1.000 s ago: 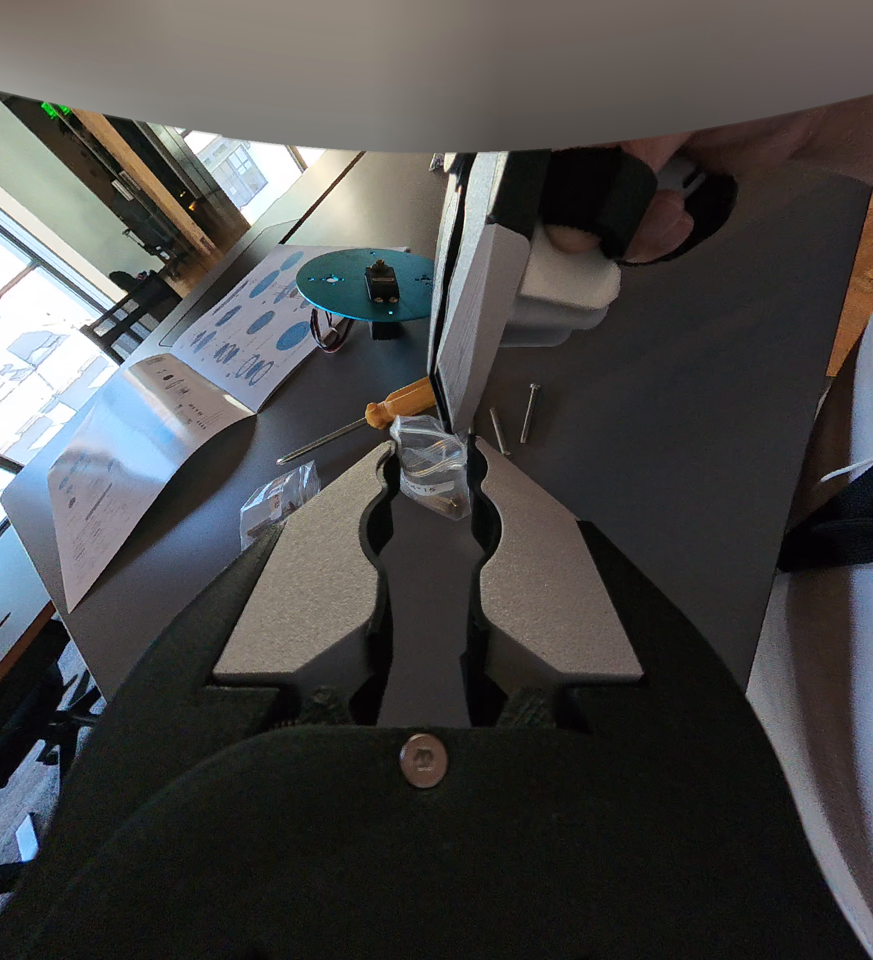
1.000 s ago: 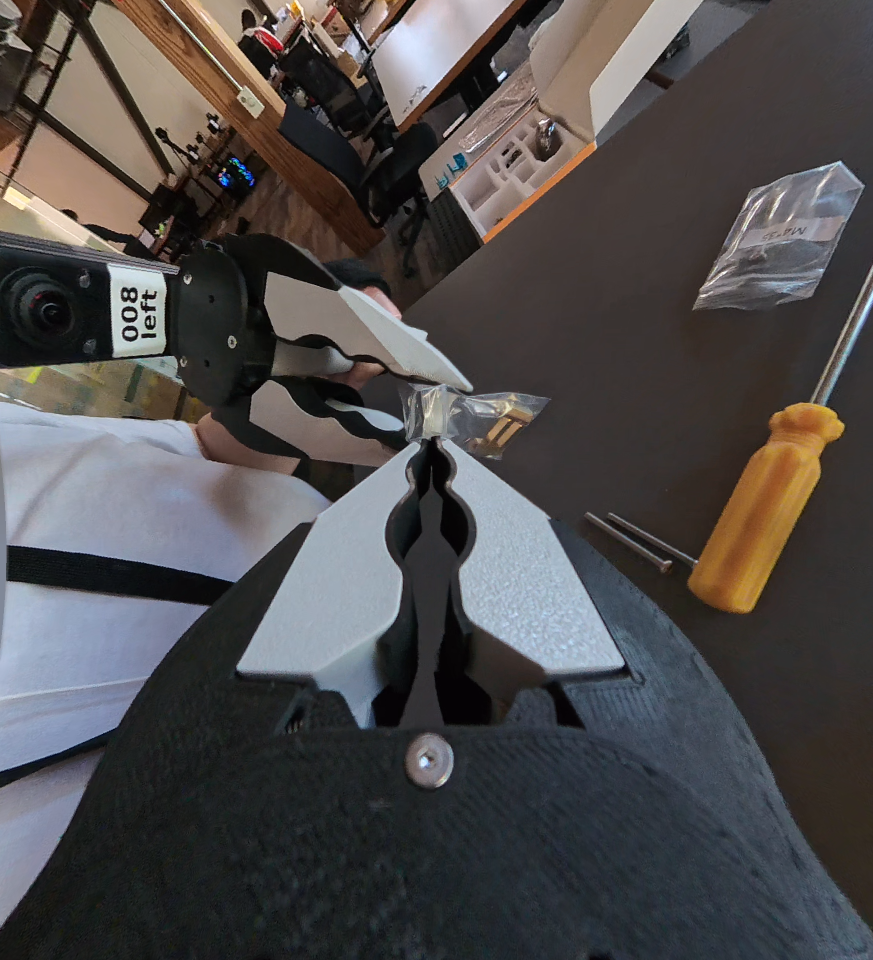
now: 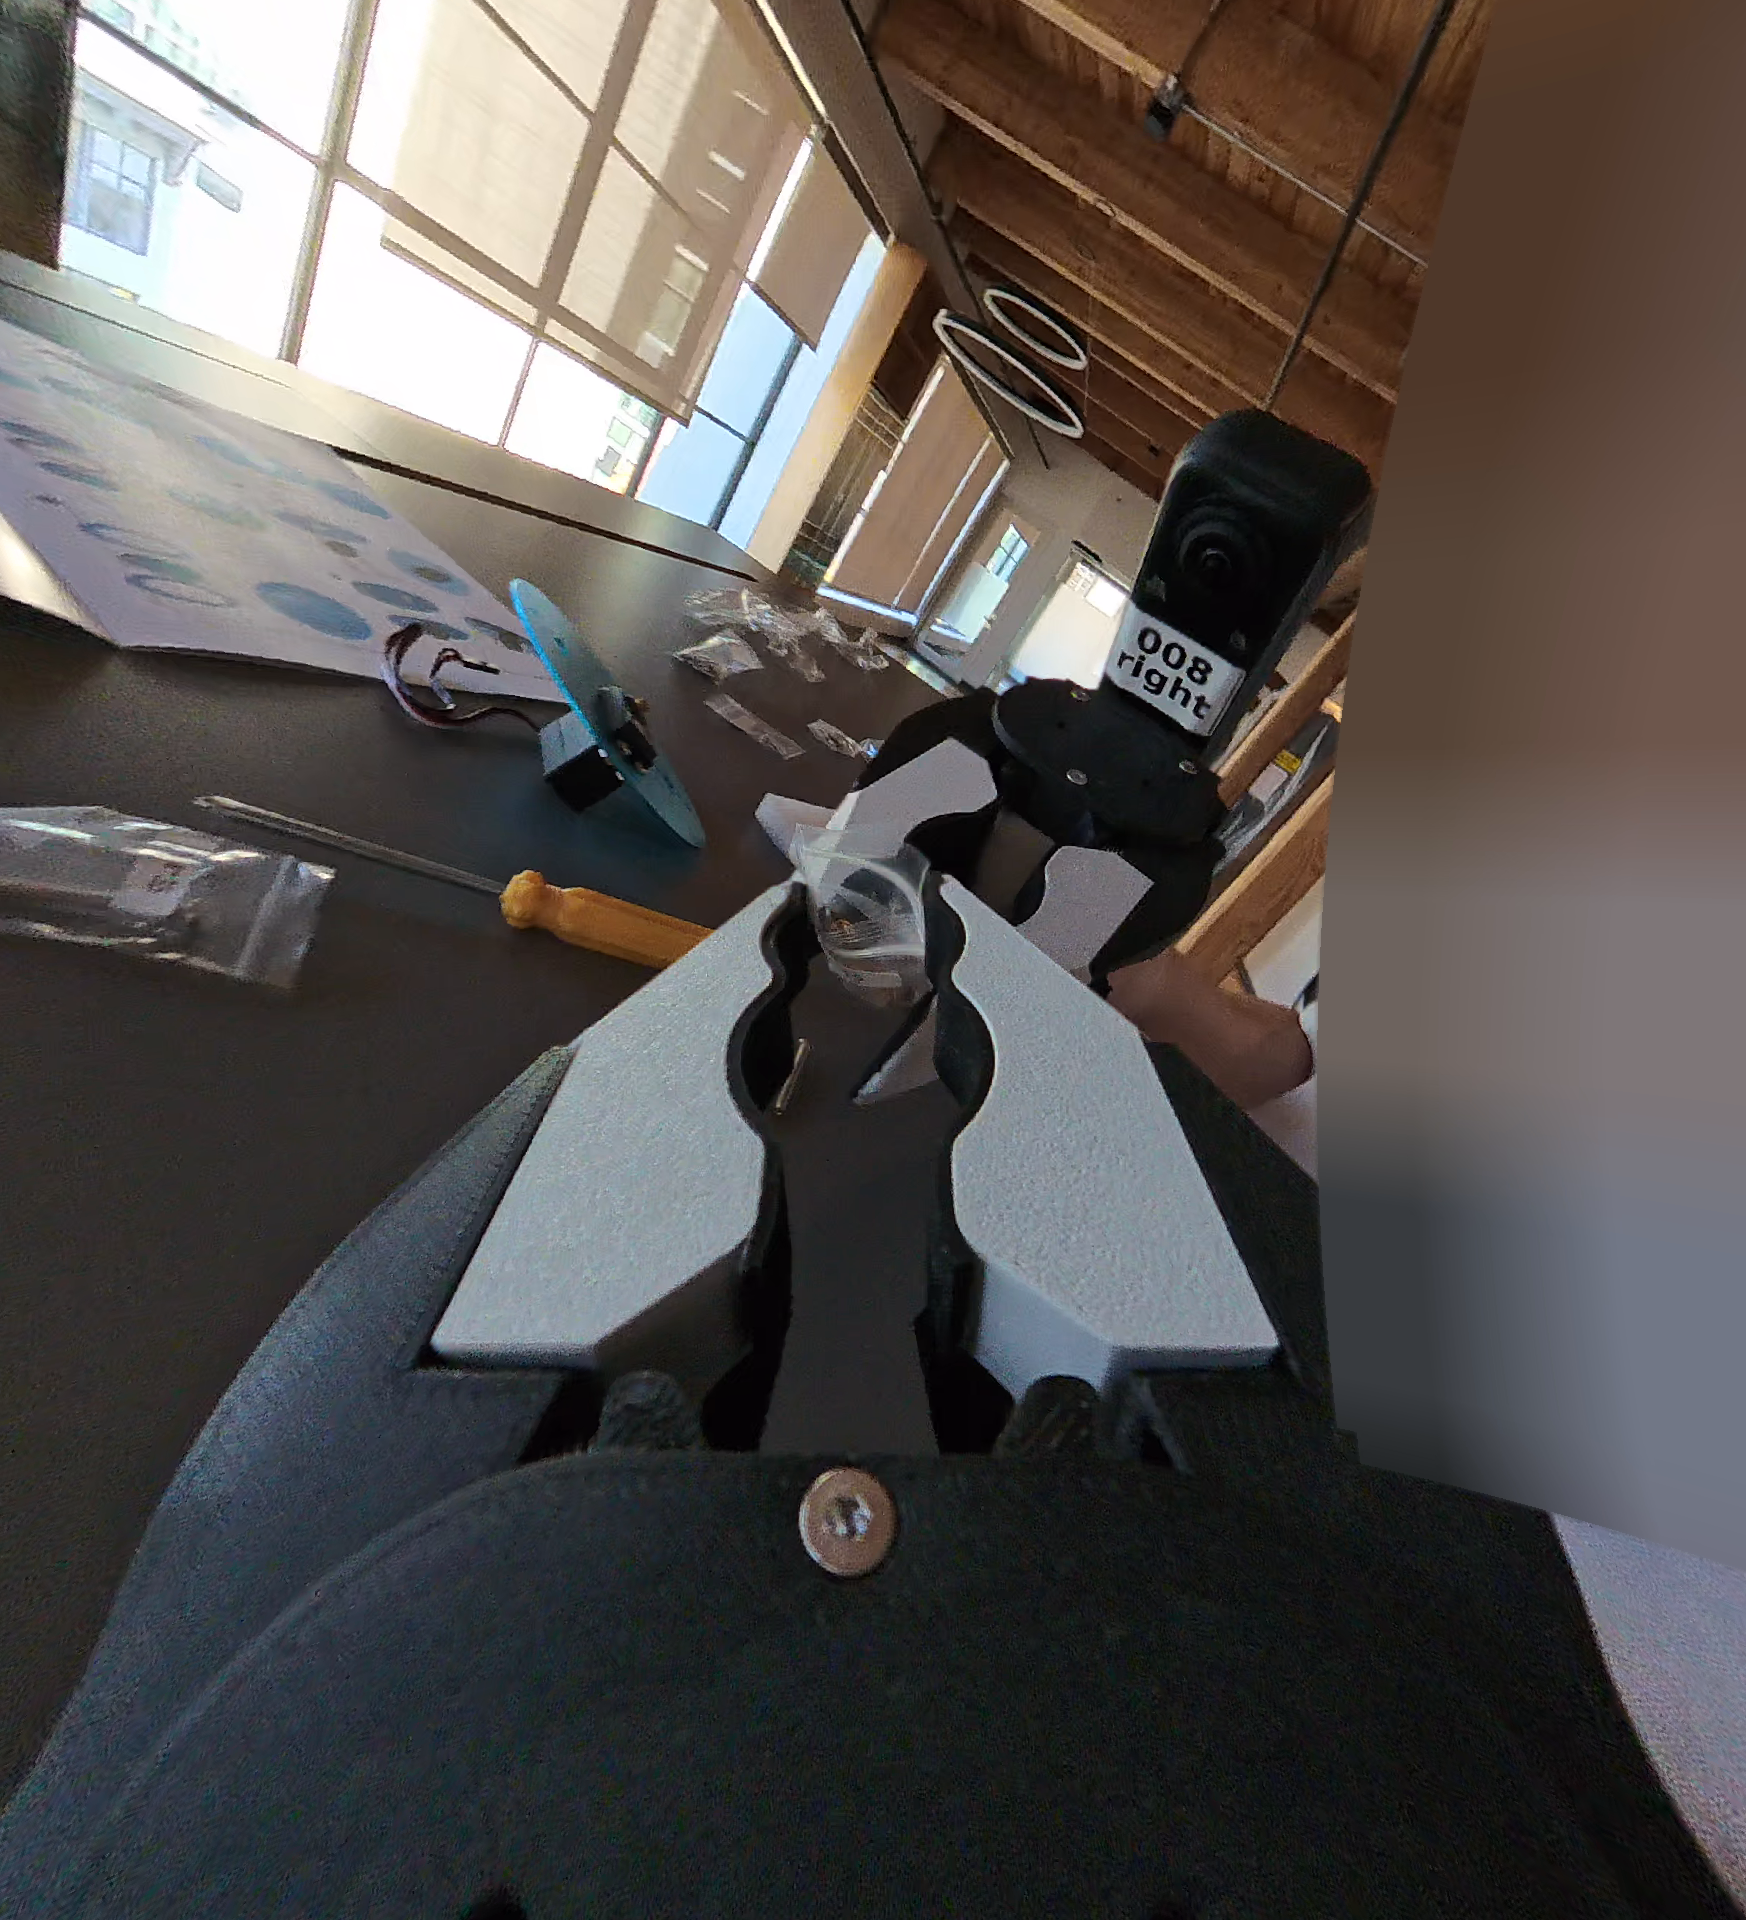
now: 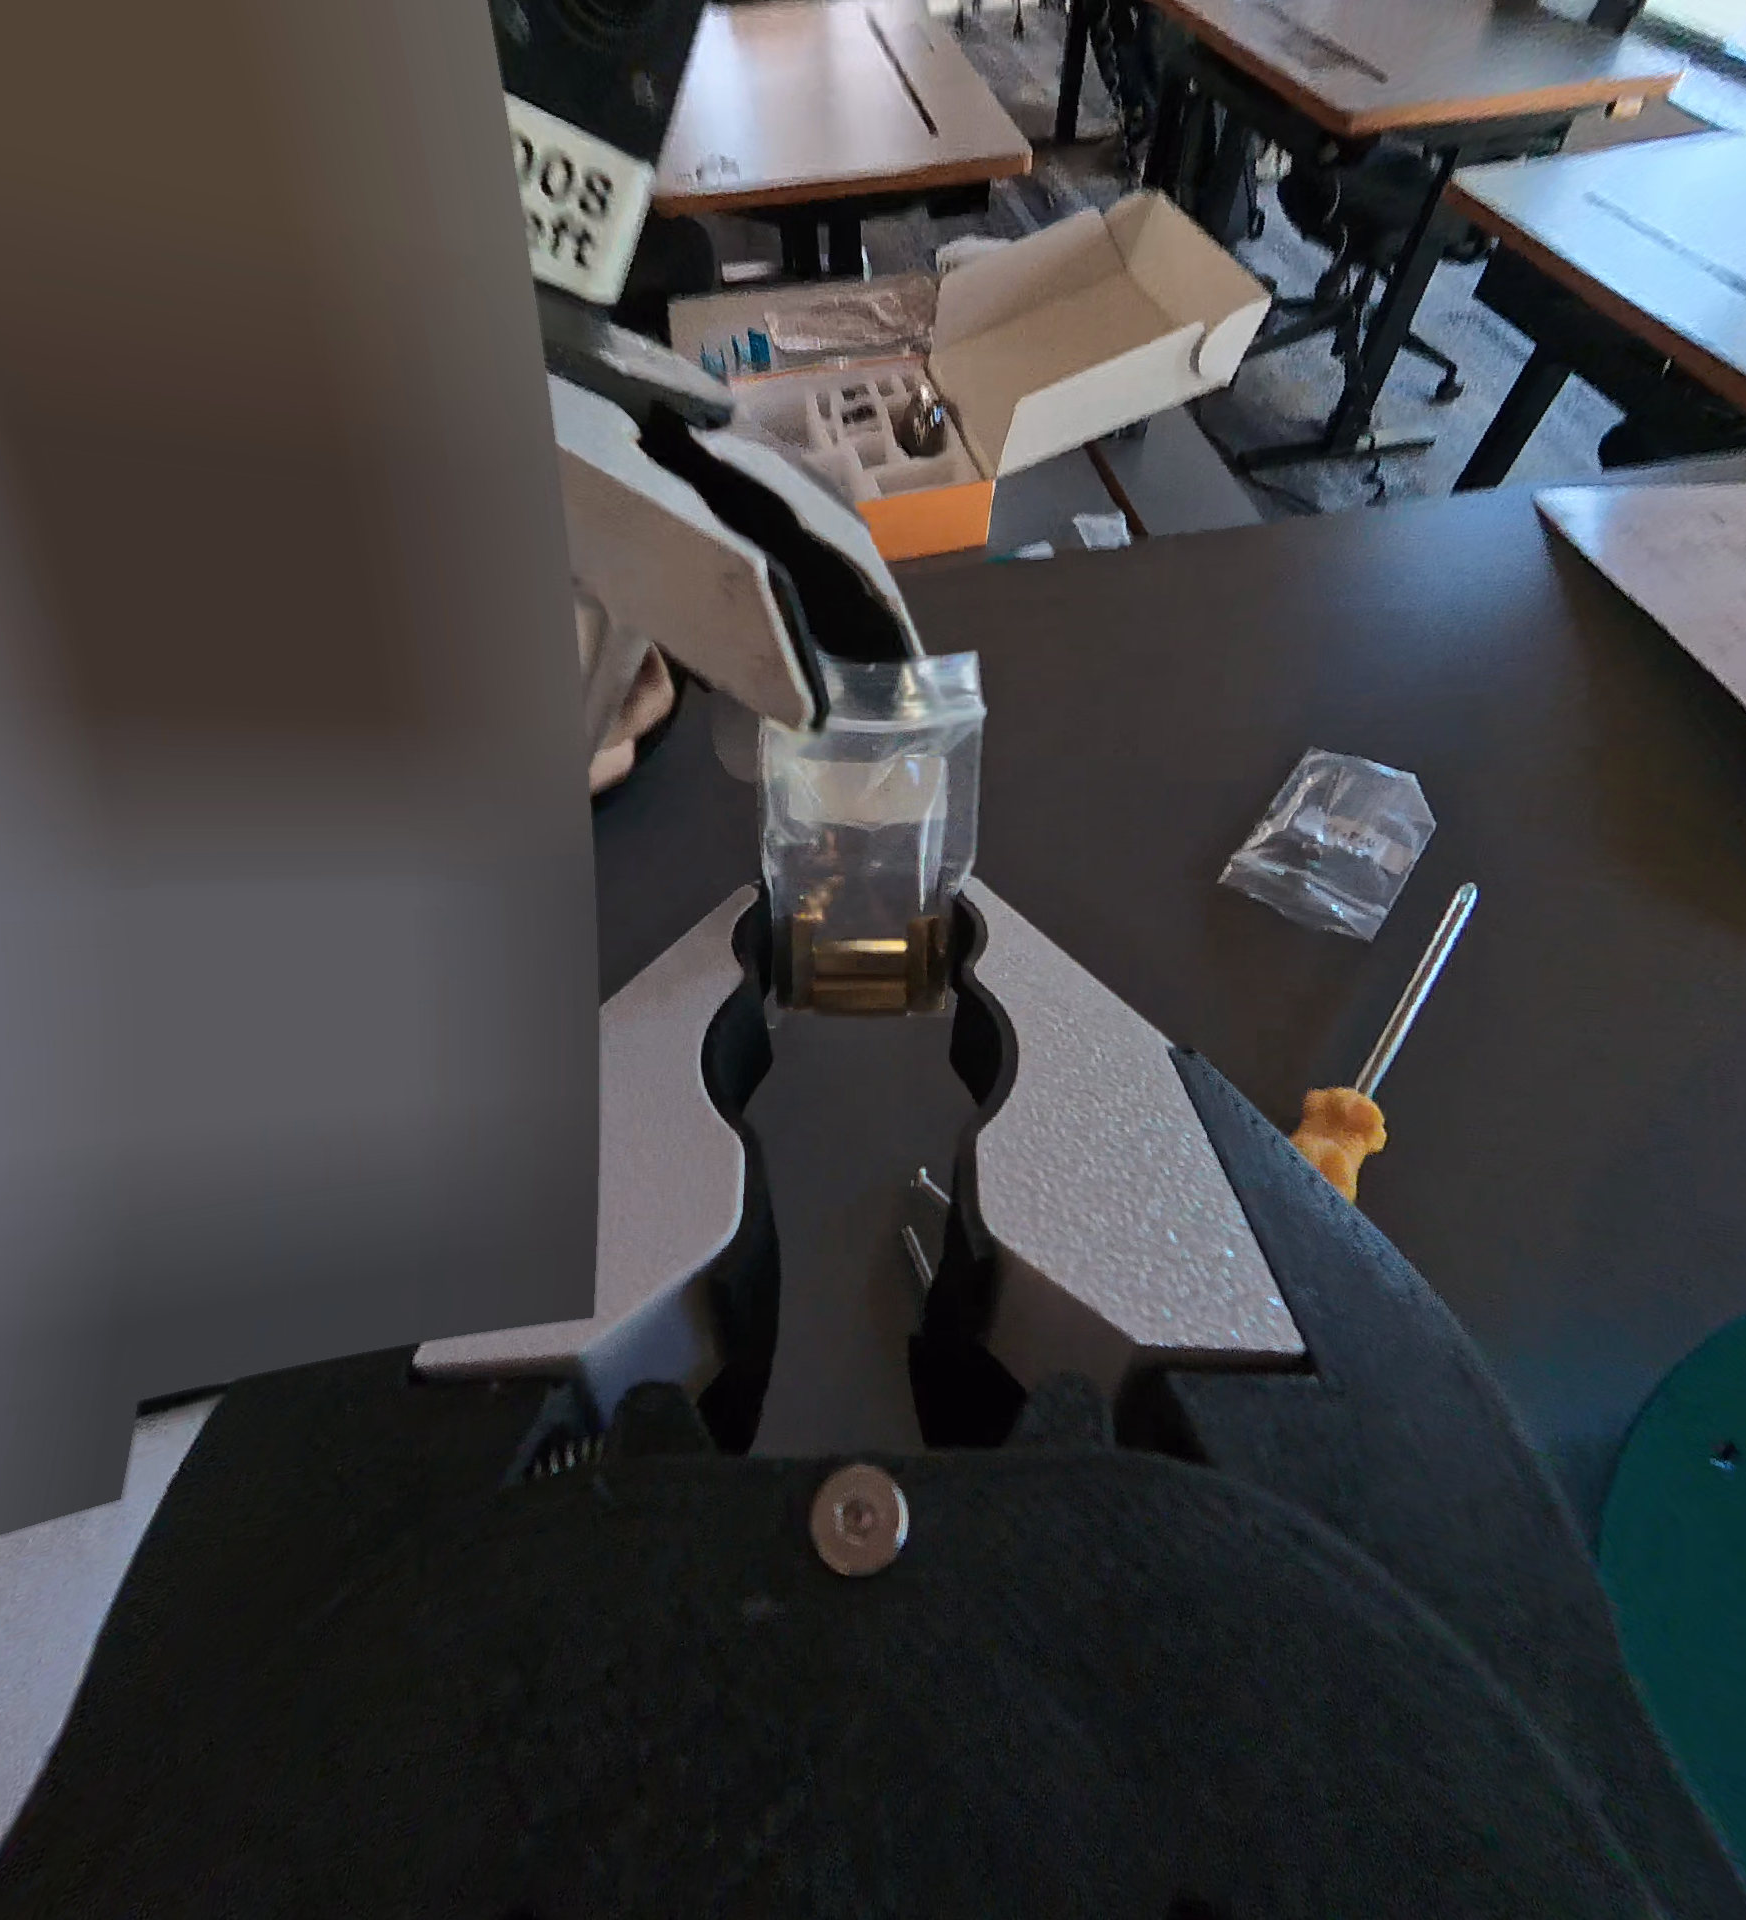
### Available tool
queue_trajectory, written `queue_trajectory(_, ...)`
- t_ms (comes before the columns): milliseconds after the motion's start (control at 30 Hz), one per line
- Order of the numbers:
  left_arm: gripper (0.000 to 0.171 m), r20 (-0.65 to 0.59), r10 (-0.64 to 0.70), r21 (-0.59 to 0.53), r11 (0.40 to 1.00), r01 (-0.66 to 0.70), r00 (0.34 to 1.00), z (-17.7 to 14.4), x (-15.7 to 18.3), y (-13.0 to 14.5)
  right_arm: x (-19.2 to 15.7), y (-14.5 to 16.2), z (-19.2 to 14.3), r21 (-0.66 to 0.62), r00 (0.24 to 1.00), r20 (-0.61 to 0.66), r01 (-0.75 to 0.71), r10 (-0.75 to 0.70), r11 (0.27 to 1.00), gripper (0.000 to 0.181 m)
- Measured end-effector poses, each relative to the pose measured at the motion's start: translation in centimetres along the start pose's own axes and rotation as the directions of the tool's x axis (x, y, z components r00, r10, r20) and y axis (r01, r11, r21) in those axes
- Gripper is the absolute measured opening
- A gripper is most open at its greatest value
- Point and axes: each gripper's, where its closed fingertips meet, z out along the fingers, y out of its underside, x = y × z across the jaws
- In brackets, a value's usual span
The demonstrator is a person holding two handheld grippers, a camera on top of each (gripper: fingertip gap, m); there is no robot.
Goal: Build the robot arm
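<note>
The right tongs and the left tongs both pinch one little clear bag and hold it up over the dark bench. The right tongs squeeze the bottom of the bag, where small brass bits sit. The left tongs are closed on its top edge — in the right wrist view they reach in from the upper left. So the bag hangs stretched between the two, not touching the bench.

Under them lie two thin screws. Near these is a screwdriver with a yellow handle, and past it another clear bag lies flat. Farther back a blue round plate leans on a small black box with wires — beside a big paper sheet.
</note>
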Motion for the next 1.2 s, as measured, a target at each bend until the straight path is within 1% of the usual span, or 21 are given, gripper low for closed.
queue_trajectory(33, 0.020, 0.018, -0.010, 0.021, 1.000, 0.010, 1.000, -0.5, -0.3, -0.5, 0.3, 0.4, 0.0, -0.041, 1.000, -0.012, 0.001, -0.002, 0.999, 0.030)
queue_trajectory(100, 0.026, 0.070, 0.001, 0.093, 0.996, -0.007, 0.998, -2.0, -0.7, -2.0, 1.1, 0.9, -0.3, -0.111, 0.997, -0.065, 0.028, -0.035, 0.993, 0.030)
queue_trajectory(167, 0.022, 0.106, 0.055, 0.099, 0.993, -0.065, 0.993, -3.0, -0.2, -2.9, 1.6, 1.3, -0.4, -0.179, 0.991, -0.108, 0.063, -0.083, 0.982, 0.030)
queue_trajectory(233, 0.019, 0.168, 0.142, 0.011, 0.989, -0.146, 0.975, -2.8, 0.0, -2.4, 2.0, 1.6, -0.3, -0.236, 0.981, -0.138, 0.101, -0.136, 0.967, 0.030)
queue_trajectory(333, 0.013, 0.276, 0.279, -0.131, 0.959, -0.252, 0.920, -1.6, -0.7, -1.0, 2.3, 1.5, 0.0, -0.283, 0.968, -0.156, 0.148, -0.197, 0.948, 0.030)
queue_trajectory(367, 0.011, 0.302, 0.309, -0.159, 0.949, -0.272, 0.902, -1.3, -1.1, -0.6, 2.3, 1.5, 0.0, -0.292, 0.964, -0.158, 0.161, -0.214, 0.943, 0.030)
queue_trajectory(433, 0.008, 0.311, 0.310, -0.194, 0.946, -0.260, 0.898, -0.7, -1.5, 0.0, 2.5, 1.4, 0.1, -0.308, 0.957, -0.163, 0.181, -0.240, 0.934, 0.030)
queue_trajectory(567, 0.006, 0.321, 0.254, -0.244, 0.953, -0.179, 0.912, -0.2, -2.2, 1.2, 2.5, 1.5, 0.1, -0.332, 0.947, -0.166, 0.209, -0.275, 0.920, 0.030)
queue_trajectory(600, 0.000, 0.317, 0.239, -0.247, 0.955, -0.163, 0.918, -0.1, -2.3, 1.4, 2.5, 1.5, 0.1, -0.339, 0.943, -0.168, 0.218, -0.287, 0.915, 0.030)
queue_trajectory(667, 0.000, 0.299, 0.195, -0.234, 0.964, -0.126, 0.934, 0.0, -2.1, 1.5, 2.6, 1.8, 0.1, -0.352, 0.937, -0.167, 0.235, -0.308, 0.906, 0.030)
queue_trajectory(733, 0.000, 0.237, 0.105, -0.207, 0.977, -0.056, 0.966, 0.1, -1.6, 1.6, 2.6, 2.1, 0.0, -0.360, 0.933, -0.154, 0.253, -0.325, 0.898, 0.030)
queue_trajectory(800, 0.000, 0.110, -0.074, -0.153, 0.984, 0.091, 0.991, 0.1, -0.5, 1.4, 2.3, 2.1, 0.0, -0.336, 0.943, -0.126, 0.250, -0.307, 0.908, 0.030)
queue_trajectory(867, 0.000, 0.000, -0.224, -0.117, 0.968, 0.223, 0.975, -0.3, -0.1, 1.3, 1.6, 1.9, 0.0, -0.303, 0.968, -0.075, 0.207, -0.240, 0.930, 0.031)
queue_trajectory(900, 0.000, -0.022, -0.263, -0.108, 0.960, 0.260, 0.964, -0.5, -0.2, 1.4, 1.4, 2.0, 0.0, -0.300, 0.976, -0.052, 0.187, -0.212, 0.935, 0.030)
queue_trajectory(967, 0.000, -0.036, -0.267, -0.114, 0.959, 0.261, 0.963, -0.6, -0.2, 1.9, 0.9, 2.4, -0.1, -0.329, 0.985, 0.005, 0.162, -0.170, 0.930, 0.030)
queue_trajectory(1000, 0.000, -0.030, -0.226, -0.126, 0.967, 0.221, 0.974, -0.6, 0.0, 2.0, 0.7, 2.7, -0.2, -0.355, 0.987, 0.033, 0.161, -0.159, 0.921, 0.030)
queue_trajectory(1033, 0.010, -0.014, -0.153, -0.139, 0.979, 0.149, 0.988, -0.7, 0.1, 2.0, 0.7, 3.1, -0.3, -0.391, 0.986, 0.054, 0.168, -0.159, 0.905, 0.031)
queue_trajectory(1100, 0.044, 0.078, 0.067, -0.174, 0.983, -0.052, 0.995, -1.2, -0.5, 1.6, 1.2, 4.2, -0.8, -0.486, 0.981, 0.080, 0.194, -0.178, 0.852, 0.031)
queue_trajectory(1133, 0.060, 0.126, 0.206, -0.206, 0.962, -0.177, 0.970, -1.5, -0.9, 1.3, 1.2, 4.7, -0.9, -0.525, 0.979, 0.103, 0.205, -0.178, 0.826, 0.031)
queue_trajectory(1167, 0.059, 0.139, 0.340, -0.254, 0.920, -0.299, 0.930, -1.7, -0.9, 1.2, 0.9, 4.9, -1.0, -0.549, 0.977, 0.128, 0.212, -0.169, 0.809, 0.031)
queue_trajectory(1200, 0.058, 0.116, 0.444, -0.314, 0.865, -0.392, 0.888, -1.6, -0.8, 1.5, 0.7, 4.9, -1.0, -0.561, 0.975, 0.153, 0.219, -0.160, 0.798, 0.031)
